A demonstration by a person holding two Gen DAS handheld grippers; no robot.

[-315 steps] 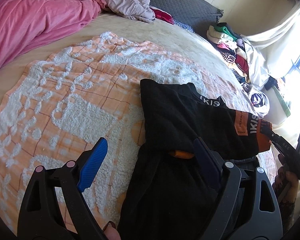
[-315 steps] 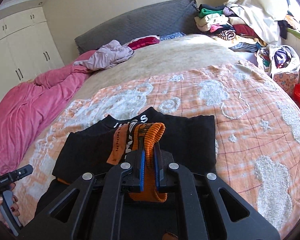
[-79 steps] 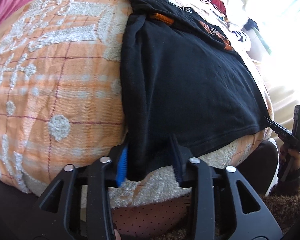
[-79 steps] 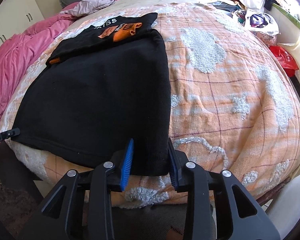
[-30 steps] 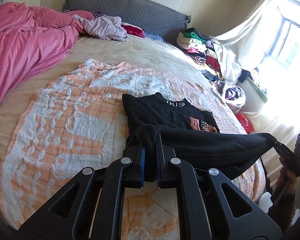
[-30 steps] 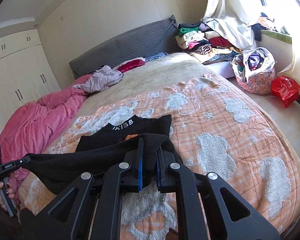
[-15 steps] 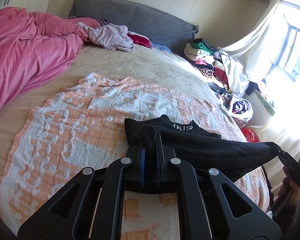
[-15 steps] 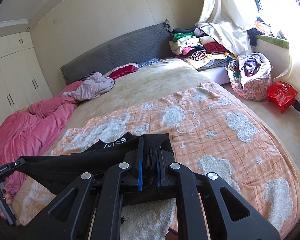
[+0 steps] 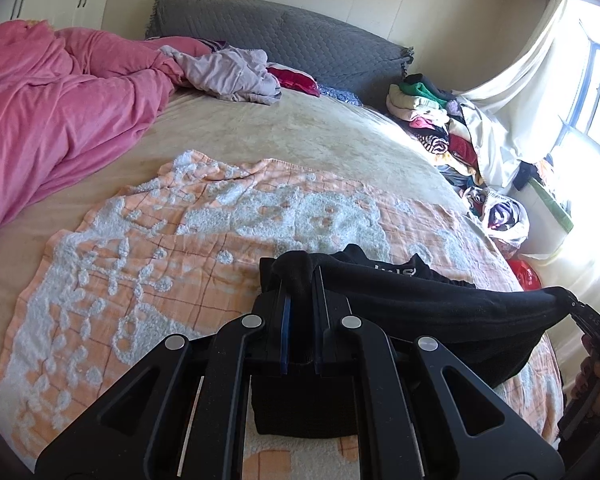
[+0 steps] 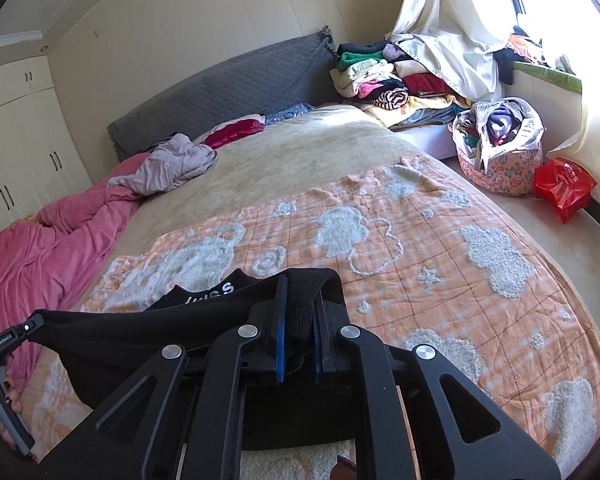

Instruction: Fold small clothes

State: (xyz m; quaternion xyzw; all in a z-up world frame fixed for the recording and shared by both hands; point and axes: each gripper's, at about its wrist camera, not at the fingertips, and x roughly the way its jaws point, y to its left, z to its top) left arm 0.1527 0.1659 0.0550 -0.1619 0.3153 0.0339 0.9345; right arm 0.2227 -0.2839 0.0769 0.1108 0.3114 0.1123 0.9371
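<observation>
Both sets of jaws are clamped nearly shut, each on one hem corner of the black garment (image 9: 420,300). The left gripper (image 9: 300,284) and right gripper (image 10: 300,300) hold the hem taut above the collar end, which lies on the orange blanket (image 10: 420,248). Risk: uneven lowering skews the fold; thick bunched fabric may slip from a clamp.

A grey quilted headboard (image 9: 284,36) backs the bed; right of it, a sunlit window (image 9: 598,92); left, cream wardrobes (image 10: 16,148).
</observation>
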